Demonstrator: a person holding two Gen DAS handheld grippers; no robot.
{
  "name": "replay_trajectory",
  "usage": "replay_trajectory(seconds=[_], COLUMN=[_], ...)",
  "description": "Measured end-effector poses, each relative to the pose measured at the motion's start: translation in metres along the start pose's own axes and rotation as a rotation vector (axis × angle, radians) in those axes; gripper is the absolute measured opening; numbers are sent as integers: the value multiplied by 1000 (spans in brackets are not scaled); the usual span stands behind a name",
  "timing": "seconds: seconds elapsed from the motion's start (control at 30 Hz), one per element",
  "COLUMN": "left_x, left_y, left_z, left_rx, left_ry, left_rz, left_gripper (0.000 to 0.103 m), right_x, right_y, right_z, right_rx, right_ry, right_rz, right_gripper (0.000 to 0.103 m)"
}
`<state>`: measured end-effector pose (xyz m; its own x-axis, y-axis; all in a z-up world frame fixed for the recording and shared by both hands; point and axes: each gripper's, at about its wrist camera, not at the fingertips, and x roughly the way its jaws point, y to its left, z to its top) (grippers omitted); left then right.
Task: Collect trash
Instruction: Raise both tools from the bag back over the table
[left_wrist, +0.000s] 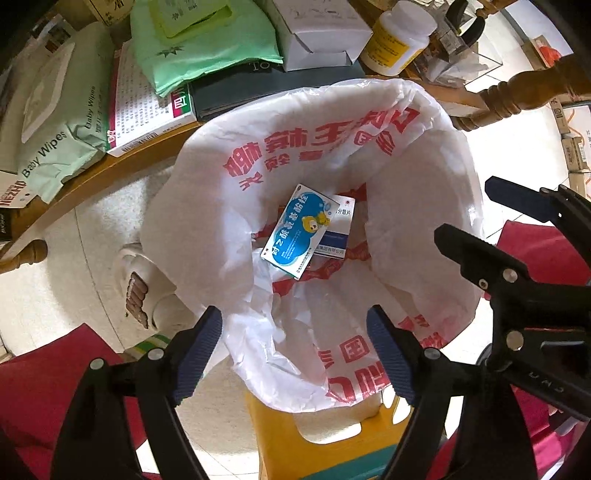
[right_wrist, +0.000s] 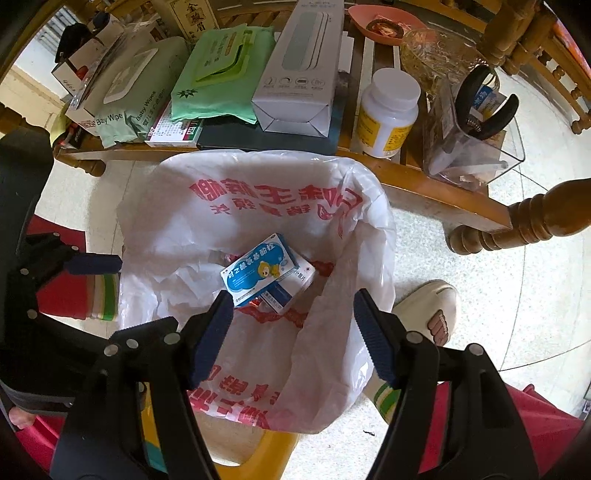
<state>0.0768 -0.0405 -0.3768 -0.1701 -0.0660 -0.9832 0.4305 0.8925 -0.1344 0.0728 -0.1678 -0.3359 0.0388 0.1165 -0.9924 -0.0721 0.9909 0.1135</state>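
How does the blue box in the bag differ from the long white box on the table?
The blue box is small, bright blue with a cartoon figure, and lies in the bag; the white box is long, plain grey-white, and lies on the table. Both are closed cardboard cartons.

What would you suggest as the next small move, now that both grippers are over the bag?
Probably lift the left gripper toward the table for another item: it is open and empty, two medicine boxes already lie in the white bag, and clutter remains.
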Motion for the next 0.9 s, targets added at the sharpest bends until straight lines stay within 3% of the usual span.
replay_trajectory(seconds=[0.17,0.3,0.37,0.5,0.67,0.77,0.9], left_x=[-22,-65,-100,-174,-281,-332,-382], left_y=[-5,-13,-15,-14,-16,-16,-13], left_z=[-11,-32,-48,-71,-88,-85,-80], left_rx=[1,26,32,29,10,-11,-39], left_ry=[-48,-135,-195,-323,-496,-536,-562], left_rz=[7,12,6,-2,97,126,109], left_gripper=[79,79,79,90,95,95,95], right_x=[-25,-69,-104,-191,-290,-342,-392], right_y=[3,8,11,20,27,30,36], right_z=[-8,-22,-31,-42,-38,-31,-23], right_rx=[18,29,25,-50,-128,-166,-213], right_ry=[-47,-117,-177,-326,-502,-591,-677], right_rz=[11,46,70,73,33,-4,-27], right_gripper=[66,68,81,85,97,96,96])
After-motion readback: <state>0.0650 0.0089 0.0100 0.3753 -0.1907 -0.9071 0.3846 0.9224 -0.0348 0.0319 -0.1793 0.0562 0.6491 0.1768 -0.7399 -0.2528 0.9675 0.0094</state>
